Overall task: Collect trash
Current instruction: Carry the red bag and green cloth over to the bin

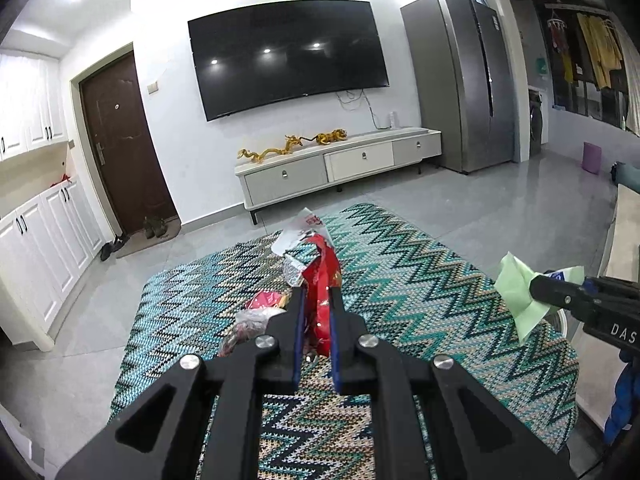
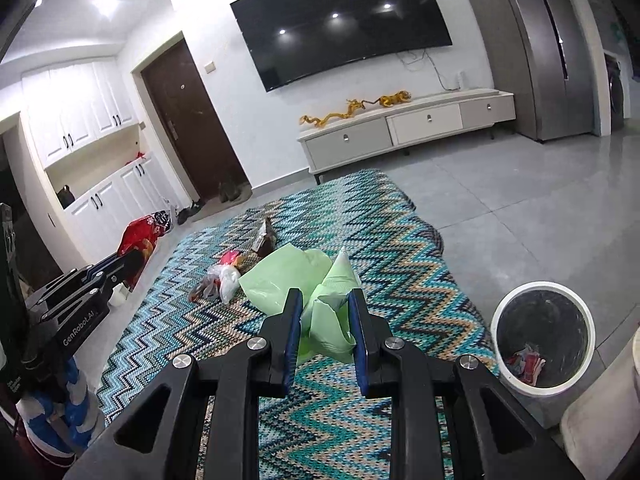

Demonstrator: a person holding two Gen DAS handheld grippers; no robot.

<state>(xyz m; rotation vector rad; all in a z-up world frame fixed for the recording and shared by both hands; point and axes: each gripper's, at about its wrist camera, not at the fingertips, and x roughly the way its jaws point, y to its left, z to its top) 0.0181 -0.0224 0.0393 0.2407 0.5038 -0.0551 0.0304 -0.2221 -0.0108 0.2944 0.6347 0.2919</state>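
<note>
My left gripper [image 1: 318, 292] is shut on a red foil wrapper [image 1: 322, 280] that hangs above the zigzag rug [image 1: 420, 264]. In the right wrist view the same wrapper [image 2: 138, 240] shows at the left with the left gripper [image 2: 132, 262]. My right gripper [image 2: 326, 294] is shut on a crumpled pale green plastic bag [image 2: 320, 296], seen at the right edge of the left view as the green bag [image 1: 518, 296]. A pink wrapper [image 2: 231, 259], a clear bag [image 2: 218, 282] and a brown packet [image 2: 265, 236] lie on the rug. A white-rimmed trash bin [image 2: 542, 336] stands at the right on the floor.
A TV console [image 1: 340, 164] with gold figurines lines the far wall under a wall TV [image 1: 286, 54]. A grey fridge [image 1: 460, 80] stands to its right, a brown door [image 1: 120, 140] and white cabinets [image 1: 44, 240] to the left. Grey tile floor [image 2: 520, 200] surrounds the rug.
</note>
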